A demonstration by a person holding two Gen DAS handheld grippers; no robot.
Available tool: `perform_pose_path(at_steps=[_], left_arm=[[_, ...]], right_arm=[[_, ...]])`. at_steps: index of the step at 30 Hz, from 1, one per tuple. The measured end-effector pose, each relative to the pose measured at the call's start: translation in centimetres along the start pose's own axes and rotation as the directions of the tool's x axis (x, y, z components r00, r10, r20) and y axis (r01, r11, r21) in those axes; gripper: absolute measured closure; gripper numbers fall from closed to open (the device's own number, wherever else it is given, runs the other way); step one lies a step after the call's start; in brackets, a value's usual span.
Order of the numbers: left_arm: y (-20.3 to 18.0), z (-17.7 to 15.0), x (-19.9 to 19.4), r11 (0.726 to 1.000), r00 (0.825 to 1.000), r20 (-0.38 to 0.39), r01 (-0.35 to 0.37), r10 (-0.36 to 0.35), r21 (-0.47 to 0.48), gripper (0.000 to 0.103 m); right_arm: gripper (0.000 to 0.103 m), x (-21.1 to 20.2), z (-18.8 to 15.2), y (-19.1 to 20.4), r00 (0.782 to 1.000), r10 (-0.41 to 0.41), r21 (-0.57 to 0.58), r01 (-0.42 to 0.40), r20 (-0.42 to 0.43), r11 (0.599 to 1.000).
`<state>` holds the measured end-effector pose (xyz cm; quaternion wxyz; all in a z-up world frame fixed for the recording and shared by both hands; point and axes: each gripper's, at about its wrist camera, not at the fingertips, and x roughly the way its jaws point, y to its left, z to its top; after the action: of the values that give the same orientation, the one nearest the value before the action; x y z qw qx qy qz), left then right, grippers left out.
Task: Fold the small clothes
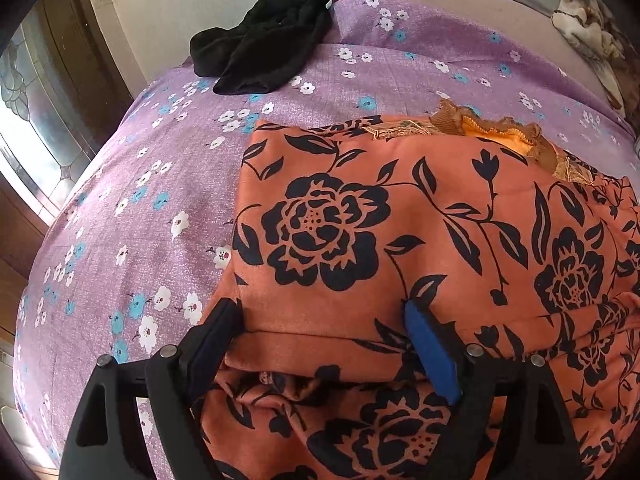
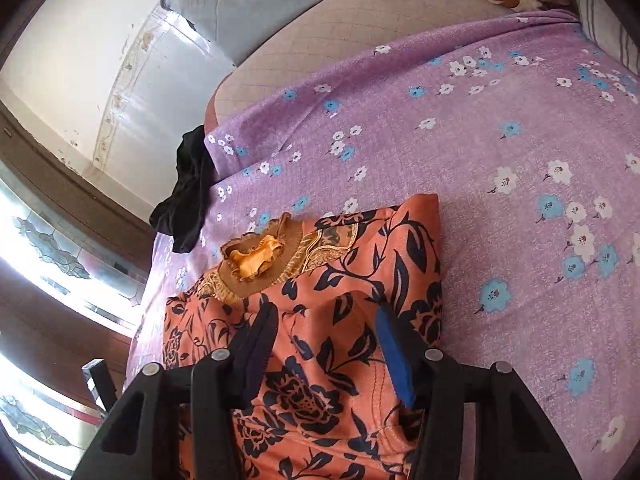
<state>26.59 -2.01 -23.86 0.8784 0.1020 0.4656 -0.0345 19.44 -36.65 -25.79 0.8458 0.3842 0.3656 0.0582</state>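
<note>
Lying on the purple bedsheet [image 1: 120,208], the orange floral garment [image 1: 400,220] stretched away from both grippers, collar at its far end. The left gripper [image 1: 324,316] stood wide open astride the folded near-left edge, gripping nothing. The right gripper [image 2: 326,316] hung part open above the cloth, apparently holding nothing.

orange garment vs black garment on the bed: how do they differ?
1. Print: the orange garment carries black flowers and leaves; the black garment is plain.
2. Pose: the orange one lies flat with straight folded edges; the black one is a crumpled heap.
3. Place: the orange one lies under both open grippers; the black one sits at the far edge of the bed, away from them.
Shared: both rest on the purple sheet.
</note>
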Motion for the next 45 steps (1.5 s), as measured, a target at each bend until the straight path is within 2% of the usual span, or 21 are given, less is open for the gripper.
perform_pose_path(at_steps=[4,7,9,10,12,15,17,20,22,23,25,26,27,29,31,33,35,38,41,43,45], left_arm=[[0.0,-0.1,0.0,1.0,1.0,0.005,0.002,-0.002,0.002,0.017],[0.0,0.0,0.1,1.0,1.0,0.007,0.005,-0.005,0.006,0.017],[0.1,0.2,0.2,1.0,1.0,0.001,0.015,-0.015,-0.004,0.017],[0.2,0.3,0.3,1.0,1.0,-0.002,0.021,-0.021,-0.01,0.017],[0.4,0.4,0.4,0.999,1.0,-0.005,0.029,-0.029,-0.016,0.017],[0.6,0.5,0.2,0.999,0.999,0.002,0.034,-0.034,-0.022,0.017],[0.9,0.6,-0.1,0.999,1.0,0.021,0.023,-0.023,-0.036,0.017],[1.5,0.7,-0.9,0.998,0.998,0.06,-0.005,0.009,-0.066,0.017],[1.7,0.7,-1.0,0.997,0.997,0.074,-0.011,0.016,-0.076,0.017],[1.6,0.7,-0.9,0.997,0.998,0.068,-0.012,0.017,-0.071,0.017],[1.2,0.6,-0.4,0.998,0.999,0.048,-0.016,0.018,-0.054,0.017],[1.0,0.5,-0.3,0.999,0.999,0.045,-0.018,0.02,-0.047,0.017],[0.9,0.5,-0.3,0.999,0.999,0.048,-0.024,0.026,-0.04,0.017],[0.8,0.5,-0.5,0.999,0.998,0.056,-0.03,0.032,-0.033,0.017],[0.9,0.5,-0.6,0.999,0.998,0.055,-0.027,0.029,-0.04,0.017],[1.0,0.5,-0.8,0.998,0.998,0.062,-0.029,0.032,-0.049,0.017],[1.1,0.6,-1.3,0.998,0.996,0.087,-0.033,0.038,-0.053,0.017],[0.9,0.6,-2.1,0.998,0.989,0.134,-0.058,0.062,-0.038,0.017],[0.7,0.6,-1.3,0.998,0.993,0.093,-0.066,0.067,-0.014,0.017],[0.9,0.4,-0.3,0.998,0.998,0.046,-0.052,0.053,-0.019,0.017],[1.2,0.5,-0.3,0.998,0.998,0.044,-0.042,0.044,-0.036,0.016]], right_arm=[[0.049,2.0,1.3,-1.2,0.999,0.047,0.024,-0.047,-0.005,0.999],[0.051,5.6,1.3,-1.9,0.991,0.037,0.053,-0.031,-0.132,0.998],[0.054,6.2,0.8,-1.5,0.991,0.005,0.023,-0.001,-0.137,1.0],[0.057,6.1,0.9,-1.0,0.989,-0.013,-0.007,0.012,-0.146,1.0],[0.078,6.1,0.8,-0.3,0.981,-0.03,-0.04,0.023,-0.193,0.999],[0.091,5.3,0.3,1.0,0.978,-0.077,-0.111,0.056,-0.195,0.992],[0.092,4.1,0.2,2.5,0.984,-0.094,-0.17,0.068,-0.154,0.983],[0.092,1.1,0.7,4.2,0.995,-0.097,-0.211,0.09,-0.023,0.973],[0.092,-0.7,1.1,4.5,0.99,-0.11,-0.219,0.128,0.093,0.967],[0.087,-0.9,1.3,4.1,0.984,-0.114,-0.193,0.139,0.136,0.971],[0.071,-0.5,1.7,2.0,0.975,-0.134,-0.123,0.157,0.175,0.98],[0.05,0.0,2.0,0.7,0.972,-0.16,-0.08,0.176,0.173,0.981],[0.034,0.3,2.4,-0.5,0.969,-0.19,-0.019,0.196,0.161,0.98],[0.034,-0.2,2.8,-2.9,0.973,-0.171,0.118,0.154,0.157,0.981],[0.034,-1.4,3.1,-3.6,0.976,-0.129,0.166,0.1,0.174,0.981],[0.035,-2.3,3.1,-2.5,0.976,-0.117,0.11,0.098,0.186,0.989],[0.04,-2.2,2.8,-0.8,0.987,-0.083,0.037,0.079,0.14,0.996],[0.063,-1.0,1.2,1.7,0.997,-0.043,-0.071,0.047,0.059,0.996],[0.065,1.7,0.1,2.7,0.992,-0.124,-0.149,0.12,-0.018,0.981],[0.066,3.5,-0.2,1.0,0.975,-0.217,-0.103,0.211,-0.049,0.972],[0.07,4.2,0.0,-0.8,0.975,-0.214,-0.054,0.211,-0.06,0.976]])
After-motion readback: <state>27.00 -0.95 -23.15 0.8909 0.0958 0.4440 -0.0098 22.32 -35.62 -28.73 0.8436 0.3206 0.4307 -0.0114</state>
